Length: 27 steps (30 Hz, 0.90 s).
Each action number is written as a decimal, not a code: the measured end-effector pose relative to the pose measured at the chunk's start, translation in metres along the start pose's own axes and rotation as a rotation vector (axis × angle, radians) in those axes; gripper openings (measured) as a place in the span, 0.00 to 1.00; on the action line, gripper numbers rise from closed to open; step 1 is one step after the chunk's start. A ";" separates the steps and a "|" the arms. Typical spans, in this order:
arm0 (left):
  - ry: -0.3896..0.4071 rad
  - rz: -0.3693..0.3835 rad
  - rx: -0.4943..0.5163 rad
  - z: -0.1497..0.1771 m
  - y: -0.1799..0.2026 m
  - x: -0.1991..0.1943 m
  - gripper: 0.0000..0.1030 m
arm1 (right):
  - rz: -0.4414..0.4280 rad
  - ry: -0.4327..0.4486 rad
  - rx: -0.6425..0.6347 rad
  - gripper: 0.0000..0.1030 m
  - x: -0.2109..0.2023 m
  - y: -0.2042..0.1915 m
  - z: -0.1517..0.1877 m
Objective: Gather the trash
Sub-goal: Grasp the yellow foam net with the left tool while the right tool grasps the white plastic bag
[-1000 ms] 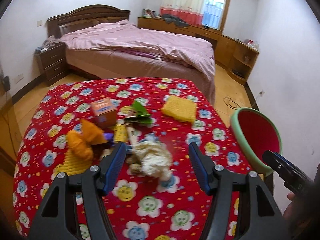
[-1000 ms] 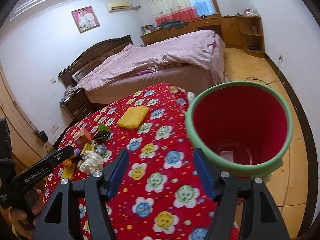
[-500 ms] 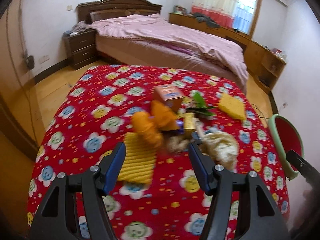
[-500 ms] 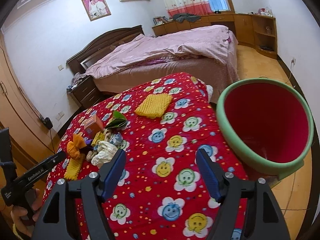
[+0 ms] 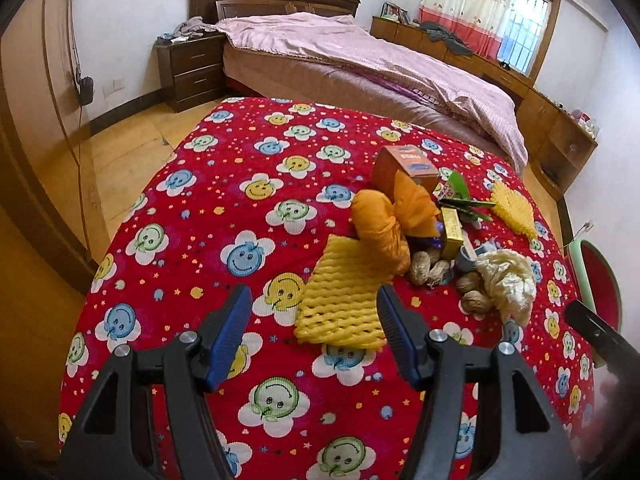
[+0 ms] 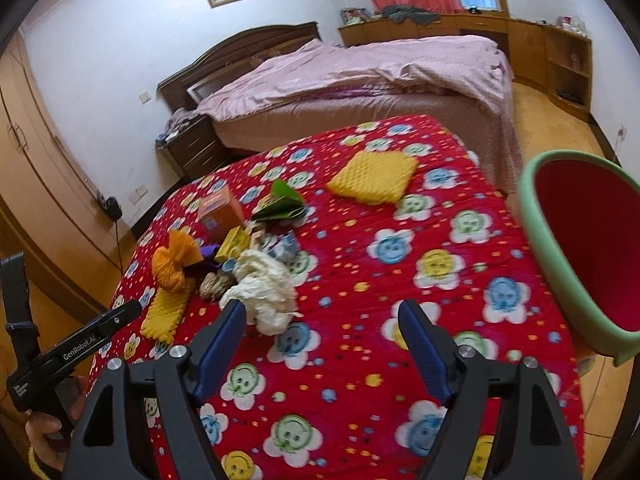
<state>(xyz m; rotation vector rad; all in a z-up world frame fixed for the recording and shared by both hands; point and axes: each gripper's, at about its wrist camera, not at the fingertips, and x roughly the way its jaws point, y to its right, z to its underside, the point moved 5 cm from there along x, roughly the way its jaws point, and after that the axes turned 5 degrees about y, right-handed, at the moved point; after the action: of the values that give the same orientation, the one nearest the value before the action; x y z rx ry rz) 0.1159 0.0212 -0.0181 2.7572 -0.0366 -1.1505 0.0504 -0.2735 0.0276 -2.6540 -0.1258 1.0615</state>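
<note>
Reaching for trash, my left gripper [image 5: 314,330] stood spread, empty, perhaps over the foam net [image 5: 344,296]; my right gripper [image 6: 320,344] was opening, empty, near the wad [image 6: 264,284].

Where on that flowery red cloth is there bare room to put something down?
Bare: the cloth left of the orange bag, and between the white bag and bin. Crowded: the middle heap around the box.

Soft daylight comes through the curtained window [image 5: 516,36], leaving the room evenly bright with only faint shadows. The fisheye bends the walls at the dark-cornered edges (quite strongly), and the right wrist view smears slightly around the bin [image 6: 536,216].
</note>
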 end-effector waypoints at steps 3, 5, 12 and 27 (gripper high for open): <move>-0.013 0.003 0.009 0.003 0.001 0.004 0.63 | -0.013 -0.020 -0.019 0.78 0.011 -0.011 0.002; -0.021 0.006 0.016 0.004 0.003 0.009 0.63 | -0.019 -0.032 -0.039 0.78 0.020 -0.019 0.003; -0.053 0.012 0.033 0.007 0.008 0.026 0.63 | -0.025 -0.068 -0.054 0.78 0.047 -0.030 0.004; -0.075 0.068 0.066 0.010 0.028 0.045 0.45 | -0.038 -0.113 -0.017 0.40 0.065 -0.022 0.011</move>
<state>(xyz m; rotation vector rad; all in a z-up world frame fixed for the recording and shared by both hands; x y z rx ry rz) 0.1414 -0.0115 -0.0524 2.7450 -0.1784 -1.2565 0.0906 -0.2381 -0.0168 -2.5952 -0.2076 1.2034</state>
